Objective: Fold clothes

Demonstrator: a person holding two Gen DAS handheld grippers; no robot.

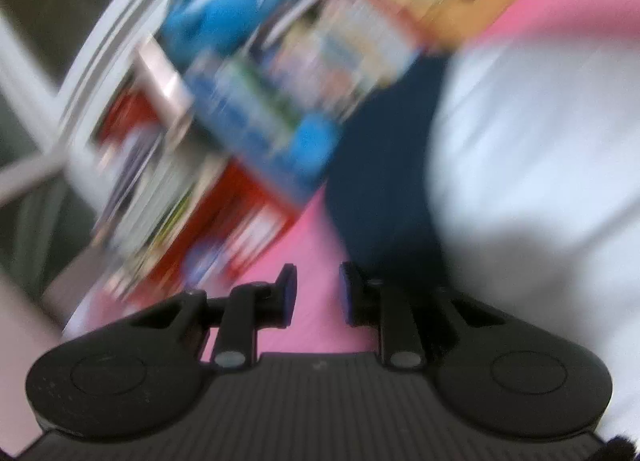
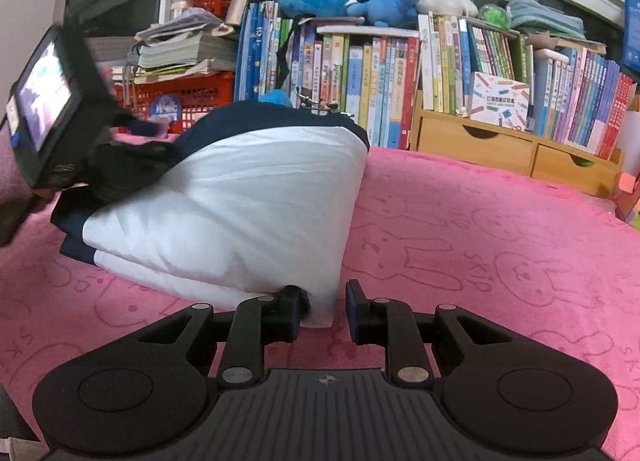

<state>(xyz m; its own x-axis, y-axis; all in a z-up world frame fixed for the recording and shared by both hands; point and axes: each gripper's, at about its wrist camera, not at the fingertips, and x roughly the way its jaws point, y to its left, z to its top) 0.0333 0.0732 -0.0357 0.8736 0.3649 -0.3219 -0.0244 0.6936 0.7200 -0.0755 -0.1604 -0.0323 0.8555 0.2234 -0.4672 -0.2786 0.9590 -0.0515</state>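
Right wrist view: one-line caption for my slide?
Open right gripper at the corner of a folded white-and-navy garment on a pink blanket, bookshelf behind.

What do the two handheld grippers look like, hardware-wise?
Both match. The left gripper and right gripper are matte black plastic: ribbed centre deck, round domed housings either side, silver pivot pins and blue-faced finger pads. The right view shows the left unit carrying a lit screen.

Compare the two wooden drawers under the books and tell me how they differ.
The left wooden drawer shows its whole front; the right wooden drawer is cut off below by the pink blanket. The left drawer's notch looks dark; the right drawer's notch shows something green. Both are light wood with a half-round finger notch.
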